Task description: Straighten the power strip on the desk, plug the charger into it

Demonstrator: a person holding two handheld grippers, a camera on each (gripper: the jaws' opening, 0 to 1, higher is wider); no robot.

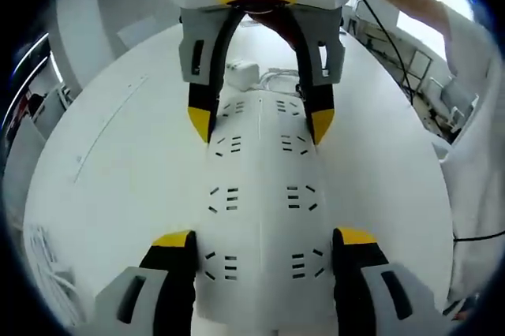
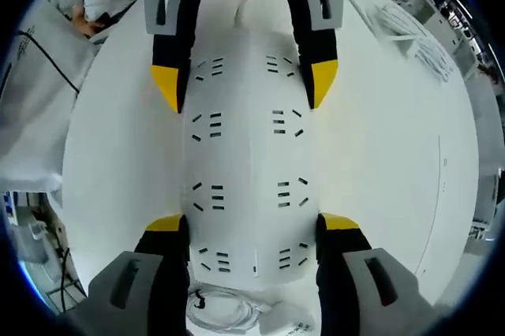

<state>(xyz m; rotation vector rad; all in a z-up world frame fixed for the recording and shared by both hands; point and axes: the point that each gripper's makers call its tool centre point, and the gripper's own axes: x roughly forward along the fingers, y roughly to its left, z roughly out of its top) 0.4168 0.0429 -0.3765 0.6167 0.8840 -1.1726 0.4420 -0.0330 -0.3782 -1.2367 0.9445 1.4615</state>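
A white power strip (image 1: 260, 194) with two rows of sockets lies lengthwise on the white desk (image 1: 118, 162). My left gripper (image 1: 264, 237) is shut on its near end, with a yellow-tipped jaw against each long side. My right gripper (image 1: 263, 119) faces it from the far end, jaws pressed to both sides of the strip. In the right gripper view the strip (image 2: 248, 162) runs from my right gripper (image 2: 252, 222) up to the left gripper (image 2: 245, 84). A white charger (image 1: 242, 73) with its coiled cable (image 2: 225, 308) rests on the desk just beyond the strip's end on the right gripper's side.
A person in a white sleeve (image 1: 473, 115) stands along the desk's side. Loose white cables (image 2: 410, 28) lie near one desk edge. Other desks and gear (image 1: 410, 60) stand beyond the table. Bare desk surface (image 2: 394, 154) spreads on both sides of the strip.
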